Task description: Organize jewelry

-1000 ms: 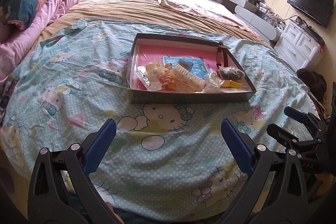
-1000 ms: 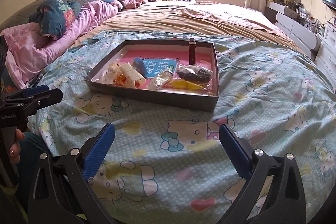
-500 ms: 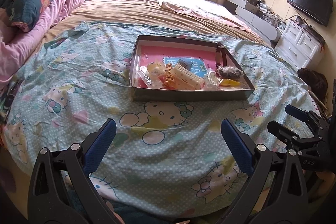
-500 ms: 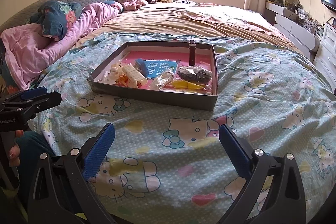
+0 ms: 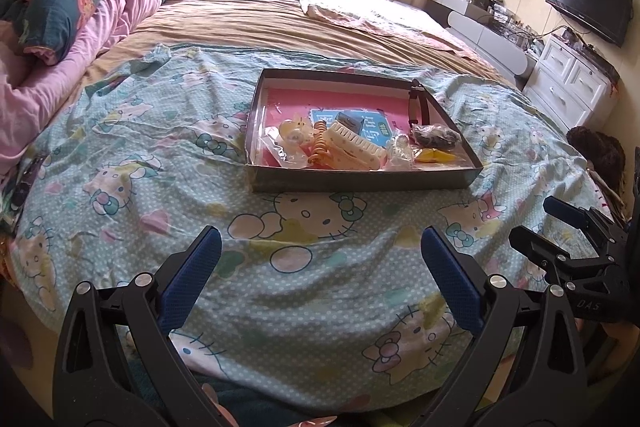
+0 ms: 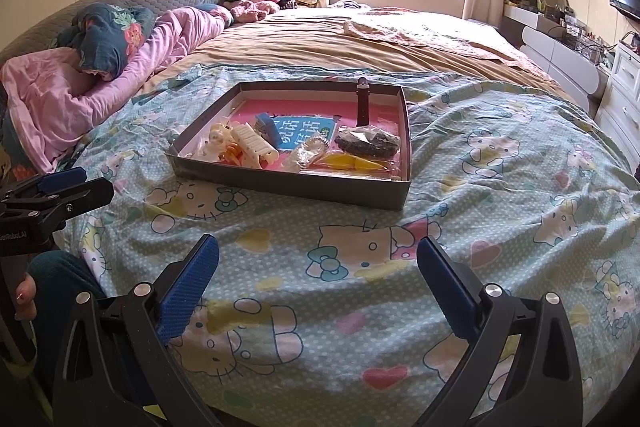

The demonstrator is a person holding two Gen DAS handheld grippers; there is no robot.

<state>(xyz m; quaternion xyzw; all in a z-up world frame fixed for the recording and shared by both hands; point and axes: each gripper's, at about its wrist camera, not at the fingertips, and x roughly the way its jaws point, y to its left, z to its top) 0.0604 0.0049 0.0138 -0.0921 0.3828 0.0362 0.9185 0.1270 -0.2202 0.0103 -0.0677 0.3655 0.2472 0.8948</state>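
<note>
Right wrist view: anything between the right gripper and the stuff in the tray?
Only the tray's near wall. The right gripper, jaws open, hangs over bare bedsheet short of the tray. The cream hair claw and bagged items lie just behind that wall, so it must go over the rim.

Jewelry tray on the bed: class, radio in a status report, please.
Left gripper open, empty. Right gripper open, empty. Tray of bagged trinkets ahead on the bedspread, untouched. Nothing between grippers and tray.
</note>
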